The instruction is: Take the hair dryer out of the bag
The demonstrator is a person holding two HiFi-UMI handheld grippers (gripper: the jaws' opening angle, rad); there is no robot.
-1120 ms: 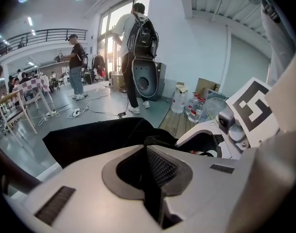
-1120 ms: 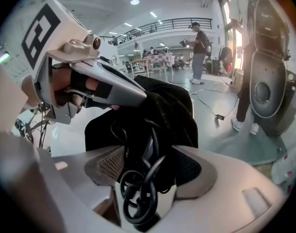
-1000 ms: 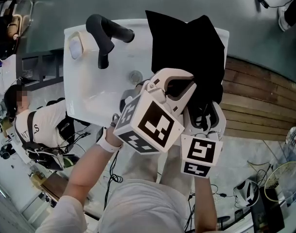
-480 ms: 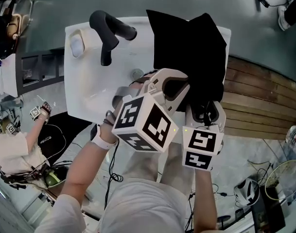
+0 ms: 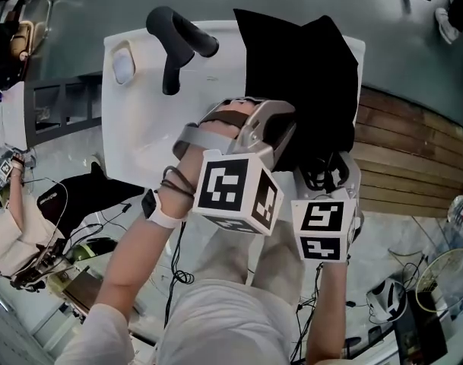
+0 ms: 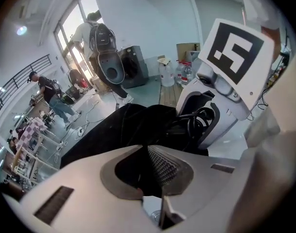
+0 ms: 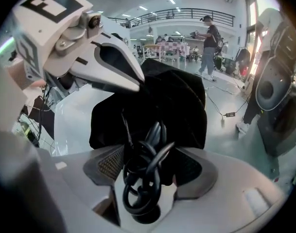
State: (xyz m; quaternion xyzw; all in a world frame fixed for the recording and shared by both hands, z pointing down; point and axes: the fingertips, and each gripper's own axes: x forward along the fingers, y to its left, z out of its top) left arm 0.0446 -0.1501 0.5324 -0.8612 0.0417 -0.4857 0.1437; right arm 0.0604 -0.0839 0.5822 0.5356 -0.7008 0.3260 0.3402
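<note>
A black hair dryer (image 5: 178,44) lies on the white table (image 5: 140,139) at its far left, outside the bag. The black bag (image 5: 303,82) lies on the table's right side and droops over the near edge. My left gripper (image 5: 284,144) is shut on a fold of the bag (image 6: 133,130); black cloth fills its jaws (image 6: 150,171). My right gripper (image 5: 322,175) is just right of it at the bag's near edge. A coiled black cord (image 7: 145,174) sits between its jaws (image 7: 150,164), which have just been opening and stand wide.
A small white oval object (image 5: 123,65) lies at the table's far left corner. Wooden planks (image 5: 406,150) run along the right of the table. A person (image 5: 18,226) crouches at the lower left among cables on the floor.
My left gripper has rolled, so its marker cube shows a different face and the hand lies on top. The person at the lower left has shifted. Bag and dryer have stayed put.
</note>
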